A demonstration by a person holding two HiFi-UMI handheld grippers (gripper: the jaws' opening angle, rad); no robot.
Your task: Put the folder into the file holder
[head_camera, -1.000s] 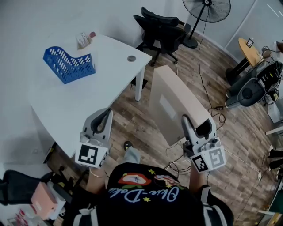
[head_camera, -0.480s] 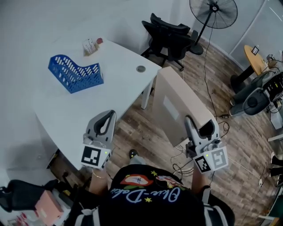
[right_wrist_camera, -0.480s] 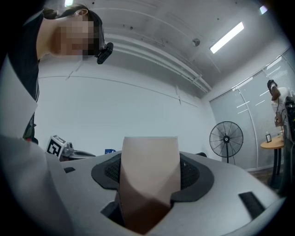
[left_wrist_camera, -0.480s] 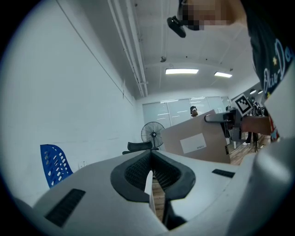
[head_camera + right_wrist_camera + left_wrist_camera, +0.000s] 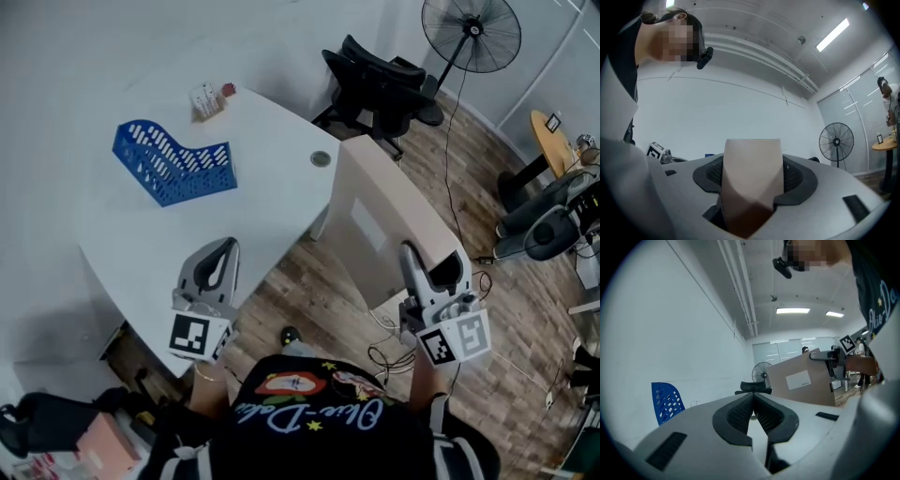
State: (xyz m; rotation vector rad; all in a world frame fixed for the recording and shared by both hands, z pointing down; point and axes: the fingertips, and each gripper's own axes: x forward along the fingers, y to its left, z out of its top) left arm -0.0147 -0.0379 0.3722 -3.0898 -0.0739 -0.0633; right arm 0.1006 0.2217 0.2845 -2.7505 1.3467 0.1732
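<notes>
Tan folder (image 5: 392,223), blue file holder (image 5: 178,167)

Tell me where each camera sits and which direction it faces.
Head view: on the person's head, looking steeply down at the table, blue file holder and folder; black shirt, left gripper and right gripper show.
Left gripper view: on the left gripper, looking along its shut jaws toward the fan; shirt at right.
Right gripper view: on the right gripper, looking along jaws shut on the folder; shirt at left.
Shared: all three show the folder; both gripper views show the fan.

Open tabletop (image 5: 131,234) between file holder (image 5: 173,161), left claw (image 5: 223,248).
</notes>
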